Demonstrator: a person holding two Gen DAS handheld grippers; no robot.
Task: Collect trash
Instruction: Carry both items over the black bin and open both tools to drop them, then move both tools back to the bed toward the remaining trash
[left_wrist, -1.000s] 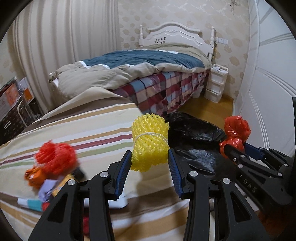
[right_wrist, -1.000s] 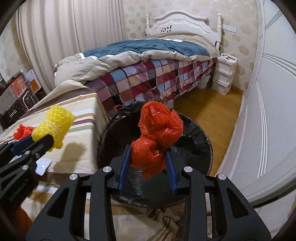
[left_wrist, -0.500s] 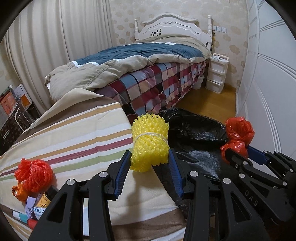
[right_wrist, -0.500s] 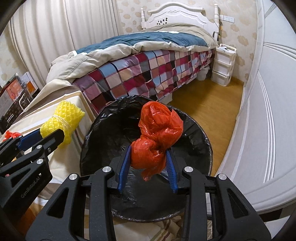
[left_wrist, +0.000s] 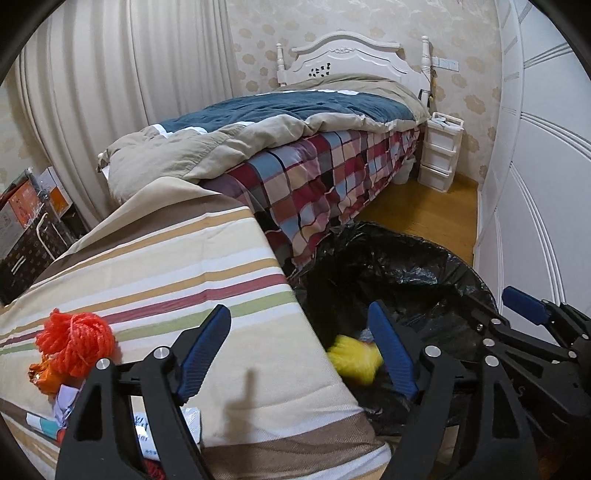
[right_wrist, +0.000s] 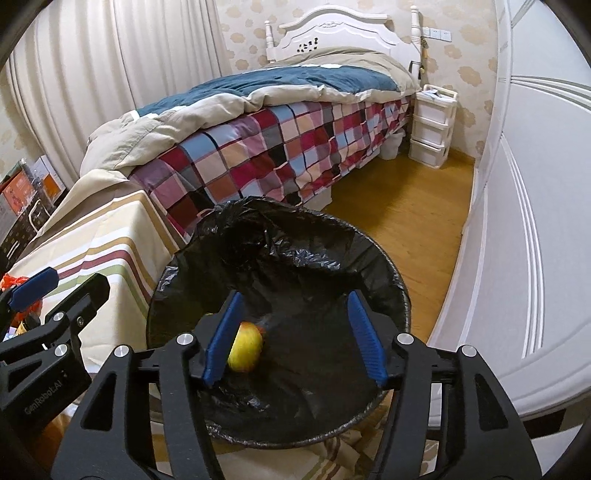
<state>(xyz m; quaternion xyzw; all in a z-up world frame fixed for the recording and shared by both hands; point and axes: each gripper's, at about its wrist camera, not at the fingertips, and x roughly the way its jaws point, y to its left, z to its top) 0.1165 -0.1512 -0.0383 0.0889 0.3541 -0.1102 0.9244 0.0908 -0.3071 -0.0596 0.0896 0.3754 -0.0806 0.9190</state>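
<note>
My left gripper (left_wrist: 299, 317) hangs over the corner of the striped table (left_wrist: 166, 280), jaws opening, nothing between them. A yellow foam net (left_wrist: 354, 360) is blurred below it, dropping inside the black-lined bin (left_wrist: 388, 258). My right gripper (right_wrist: 295, 301) is above the bin (right_wrist: 369, 258), jaws also opening and holding nothing. Below it the yellow net (right_wrist: 245, 350) shows with a faint red smear beside it. A red-orange ball of string (left_wrist: 75, 343) and small wrappers (left_wrist: 48, 376) lie on the table. Each gripper appears in the other's view: right gripper (left_wrist: 498, 306), left gripper (right_wrist: 62, 286).
A bed with a plaid cover (left_wrist: 317, 166) stands behind the bin. A white drawer unit (right_wrist: 430, 127) is by the headboard, white wardrobe doors (right_wrist: 535, 221) run along the right, boxes (left_wrist: 26, 206) at the far left. Wooden floor (right_wrist: 399, 206) lies between bed and wardrobe.
Both grippers have opened. The yellow net has left the left jaws and the red bag the right jaws, and both have fallen into the bin.
</note>
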